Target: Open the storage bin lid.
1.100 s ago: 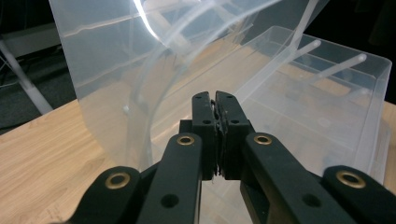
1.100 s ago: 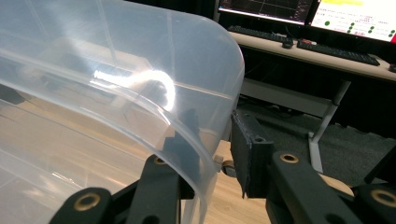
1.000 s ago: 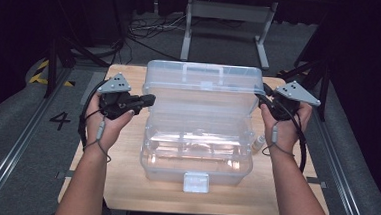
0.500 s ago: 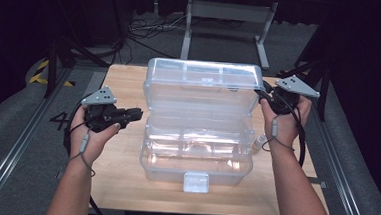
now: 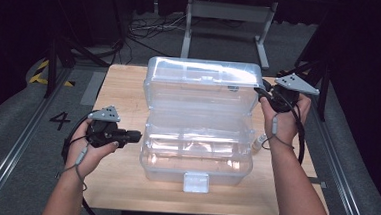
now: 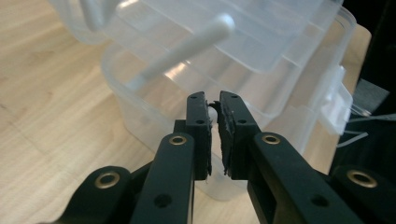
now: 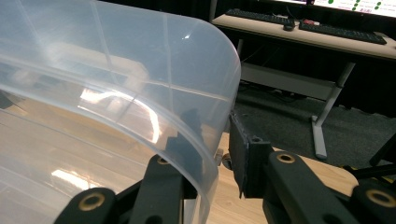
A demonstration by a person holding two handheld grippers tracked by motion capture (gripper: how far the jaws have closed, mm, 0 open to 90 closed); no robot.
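We found the clear plastic box at the middle of the table, its lid swung up and back. The right gripper straddled the lid's right edge, one jaw inside and one outside, apparently to steady it open; whether it pinched we could not tell. The left gripper pointed at the box's left wall, jaws nearly closed on nothing, seemingly free.

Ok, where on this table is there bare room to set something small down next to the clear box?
Bare wood lies left of the clear box, between it and the table edge, and in a strip along the near edge. The right side is crowded: the right gripper is at the lid and a small object lies by the wrist.
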